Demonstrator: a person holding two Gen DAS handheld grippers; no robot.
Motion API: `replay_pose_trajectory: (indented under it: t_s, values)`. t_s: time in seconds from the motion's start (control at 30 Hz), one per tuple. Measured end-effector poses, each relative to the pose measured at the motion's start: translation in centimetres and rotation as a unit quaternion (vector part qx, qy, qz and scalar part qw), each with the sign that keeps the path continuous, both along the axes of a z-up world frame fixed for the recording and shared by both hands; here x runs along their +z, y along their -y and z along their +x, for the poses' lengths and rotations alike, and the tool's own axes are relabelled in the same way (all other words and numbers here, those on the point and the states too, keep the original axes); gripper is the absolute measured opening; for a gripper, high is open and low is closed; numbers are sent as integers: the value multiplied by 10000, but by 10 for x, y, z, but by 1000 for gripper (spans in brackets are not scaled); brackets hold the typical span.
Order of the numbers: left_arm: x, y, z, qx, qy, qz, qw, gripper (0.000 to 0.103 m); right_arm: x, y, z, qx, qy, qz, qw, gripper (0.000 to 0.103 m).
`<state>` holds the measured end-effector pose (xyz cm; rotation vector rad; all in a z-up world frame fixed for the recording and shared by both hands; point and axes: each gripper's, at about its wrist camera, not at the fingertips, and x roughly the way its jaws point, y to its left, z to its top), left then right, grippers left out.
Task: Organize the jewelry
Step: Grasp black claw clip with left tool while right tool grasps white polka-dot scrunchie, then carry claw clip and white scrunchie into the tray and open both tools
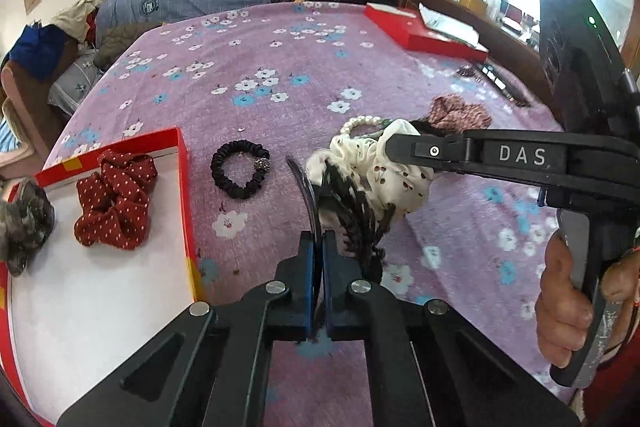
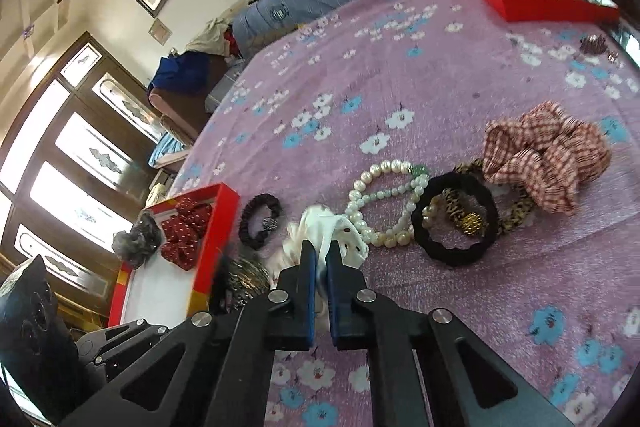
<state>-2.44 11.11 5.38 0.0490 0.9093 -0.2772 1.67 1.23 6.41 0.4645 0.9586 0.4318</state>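
The main risk is a snag. The black toothed hair clip point(image 1: 356, 215) lies against the white spotted scrunchie point(image 1: 404, 183), its teeth partly over the fabric. Each piece is in a different gripper, so pulling them apart at an angle could hook the cloth on the teeth and drag both pieces along. The clip appears to be caught only by its thin curved edge, so I judge that it could swivel or slip out on lifting. The pearl bracelets point(image 2: 376, 211) lie just beside the scrunchie, at about two o'clock from it in the right wrist view, and a sideways tug might sweep them along.

The left gripper point(image 1: 318, 239) has its jaws pressed together on that curved edge of the clip. The right gripper point(image 2: 320, 255) is likewise closed, pinching a fold of the white scrunchie, which bulges out above its tips.

The red box point(image 1: 186, 179), where sorted pieces go, sits at nine o'clock from the left gripper. It already holds a red dotted scrunchie point(image 1: 116, 203). A black scrunchie point(image 1: 240, 169) waits on the bedspread between the box and the clip
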Motion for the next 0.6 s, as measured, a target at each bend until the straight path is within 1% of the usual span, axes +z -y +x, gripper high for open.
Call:
replay_pose_trajectory:
  t_s: [0.23,0.33,0.47,0.6]
  values:
    - [23,-6,-30,60,213,-355,9991,3,29,7,-26,-51,404,-113,9991,6]
    - [34,-16,-44,193,293,-622,9974,3,40,9,-38,-105,571,-136,9982,6]
    - [43,-37,-62,499,364,-944,9936,3,53,11,-51,-216,772,-204,9966,6]
    - [49,-72,-79,947,408,-1225,9871,4,63,9,-63,-169,859,-106,9961,6]
